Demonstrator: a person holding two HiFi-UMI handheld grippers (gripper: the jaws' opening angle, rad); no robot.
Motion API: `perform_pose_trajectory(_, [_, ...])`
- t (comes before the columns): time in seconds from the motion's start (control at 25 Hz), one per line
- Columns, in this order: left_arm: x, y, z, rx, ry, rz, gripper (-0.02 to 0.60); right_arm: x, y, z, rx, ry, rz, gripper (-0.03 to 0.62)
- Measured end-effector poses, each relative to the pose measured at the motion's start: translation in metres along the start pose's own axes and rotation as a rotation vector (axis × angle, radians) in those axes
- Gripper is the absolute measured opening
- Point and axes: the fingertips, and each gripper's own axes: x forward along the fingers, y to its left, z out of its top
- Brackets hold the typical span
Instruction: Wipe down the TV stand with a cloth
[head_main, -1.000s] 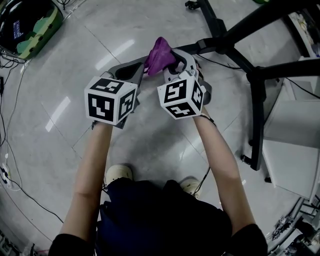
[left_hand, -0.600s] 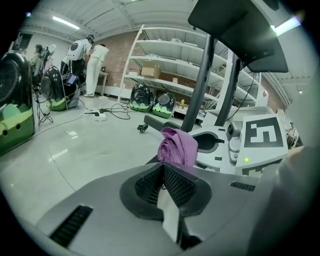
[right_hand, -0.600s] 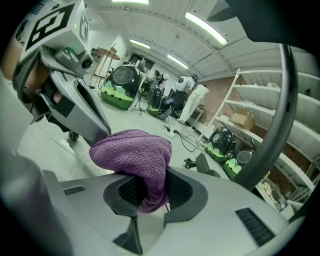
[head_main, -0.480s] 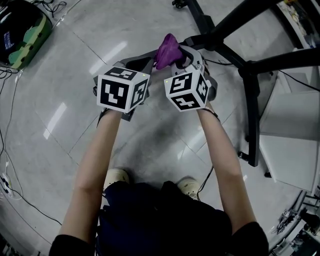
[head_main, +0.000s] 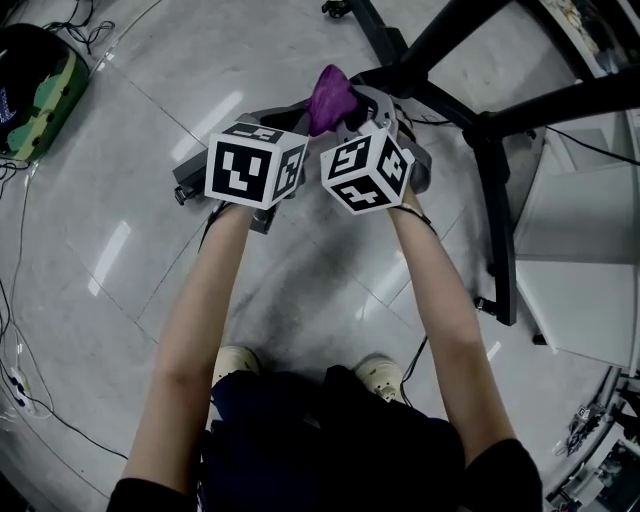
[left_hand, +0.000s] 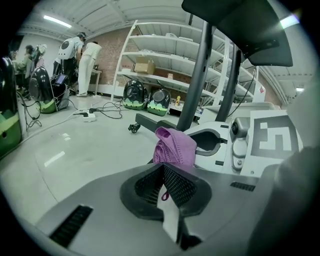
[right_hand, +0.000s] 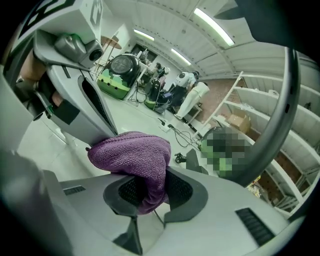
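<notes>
**Head view: purple cloth held by both hand-held grippers above the floor**

The purple cloth (head_main: 332, 93) sits bunched in the upper centre of the frame, in the air over the tiled floor (head_main: 100, 180). The right hand-held gripper (head_main: 352, 106) is clamped on a thick fold of it, and the fabric bulges over the jaws. The left hand-held gripper (head_main: 303, 116) has its jaws pressed narrow, pinching a thin edge of the cloth and its white tag. The black TV stand (head_main: 497, 240) spreads its legs across the upper right, near the cloth but apart from it.
</notes>
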Motion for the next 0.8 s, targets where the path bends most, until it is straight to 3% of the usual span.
perform_pose_trajectory(0.28, [0.008,-0.008,0.007,0.010,-0.008,-0.014,0.006,-0.005,-0.028,-0.004,-0.045,0.004,-0.104,0.098])
perform_pose_trajectory(0.6, [0.017,-0.019,0.022,0.069,-0.017,-0.024,0.006,-0.005,-0.054,-0.009,0.033,0.014,-0.155,0.098])
perform_pose_trajectory(0.8, [0.026,-0.025,0.027,0.093,-0.014,-0.036,0.006,-0.002,-0.088,-0.026,0.058,0.070,-0.252,0.098])
